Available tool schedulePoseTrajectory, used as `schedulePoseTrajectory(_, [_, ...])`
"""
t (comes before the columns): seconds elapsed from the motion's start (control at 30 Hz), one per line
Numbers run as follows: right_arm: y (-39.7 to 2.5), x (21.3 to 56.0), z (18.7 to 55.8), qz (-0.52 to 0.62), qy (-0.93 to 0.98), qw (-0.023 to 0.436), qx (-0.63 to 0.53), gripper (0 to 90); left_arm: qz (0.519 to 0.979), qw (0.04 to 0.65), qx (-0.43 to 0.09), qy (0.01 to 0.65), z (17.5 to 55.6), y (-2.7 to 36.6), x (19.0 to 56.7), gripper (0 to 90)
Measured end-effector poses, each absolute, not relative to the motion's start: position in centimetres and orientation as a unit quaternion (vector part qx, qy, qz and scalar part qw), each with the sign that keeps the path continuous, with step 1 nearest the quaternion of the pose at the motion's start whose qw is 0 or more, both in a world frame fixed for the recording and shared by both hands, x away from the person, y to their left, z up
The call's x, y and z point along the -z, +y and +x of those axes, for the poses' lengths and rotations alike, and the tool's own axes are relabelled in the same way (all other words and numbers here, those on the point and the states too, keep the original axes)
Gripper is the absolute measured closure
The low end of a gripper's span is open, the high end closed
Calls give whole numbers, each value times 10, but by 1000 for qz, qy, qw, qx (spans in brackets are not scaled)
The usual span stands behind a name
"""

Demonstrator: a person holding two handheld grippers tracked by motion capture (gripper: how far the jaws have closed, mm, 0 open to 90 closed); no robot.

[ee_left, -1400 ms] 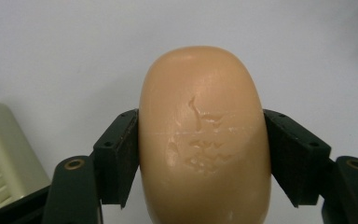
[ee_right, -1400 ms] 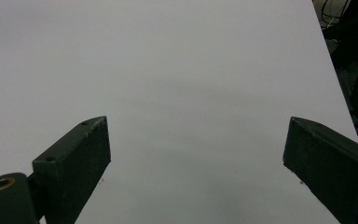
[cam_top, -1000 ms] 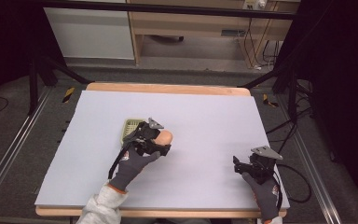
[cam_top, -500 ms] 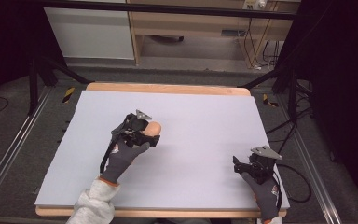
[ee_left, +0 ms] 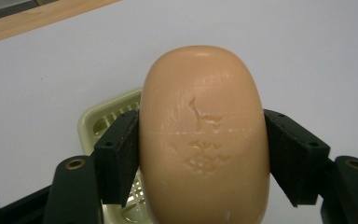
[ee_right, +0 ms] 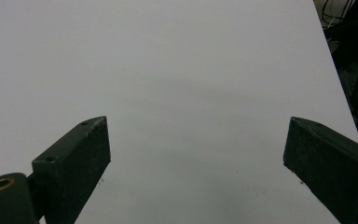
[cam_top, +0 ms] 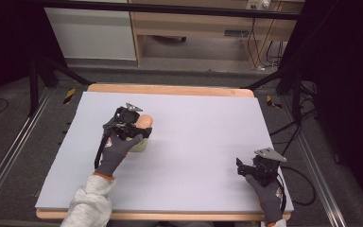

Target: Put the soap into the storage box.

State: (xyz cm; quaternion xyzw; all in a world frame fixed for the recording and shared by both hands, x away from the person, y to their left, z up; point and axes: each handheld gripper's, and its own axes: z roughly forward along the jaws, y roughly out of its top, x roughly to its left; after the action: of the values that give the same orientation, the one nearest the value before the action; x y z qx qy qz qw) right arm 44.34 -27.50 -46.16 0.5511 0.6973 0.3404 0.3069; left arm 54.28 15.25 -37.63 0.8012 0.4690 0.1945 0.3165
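On the white table top [cam_top: 194, 142] in the high view, your left gripper [cam_top: 134, 124] has lifted the peach soap bar [cam_top: 144, 122] off the pale green soap dish [cam_top: 140, 145] it covered a second ago, so the pick looks done; your right gripper [cam_top: 251, 169] has stayed idle near the front right corner. In the left gripper view the jaws clamp the soap bar [ee_left: 204, 135] by its sides above the dish [ee_left: 103, 122], and its stamped mark is too worn to read. In the right gripper view the jaws stand wide apart over bare table, grasping nothing.

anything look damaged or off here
The soap bar clamped in the left gripper has small gouges and a thin line across its face. The soap dish beneath looks fine.
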Motion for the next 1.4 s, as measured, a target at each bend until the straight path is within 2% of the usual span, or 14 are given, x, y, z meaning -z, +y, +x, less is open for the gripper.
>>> schedulePoseTrajectory(0.27, [-275,462,443,550,698,306,-341,76,793,306,-207,485,553,162,379,316])
schedulePoseTrajectory(0.77, [-274,461,442,542,700,309,-348,76,792,282,-192,507,572,167,411,317])
schedulePoseTrajectory(1.4, [-273,461,443,541,701,310,-347,76,793,258,-181,522,578,170,438,317])
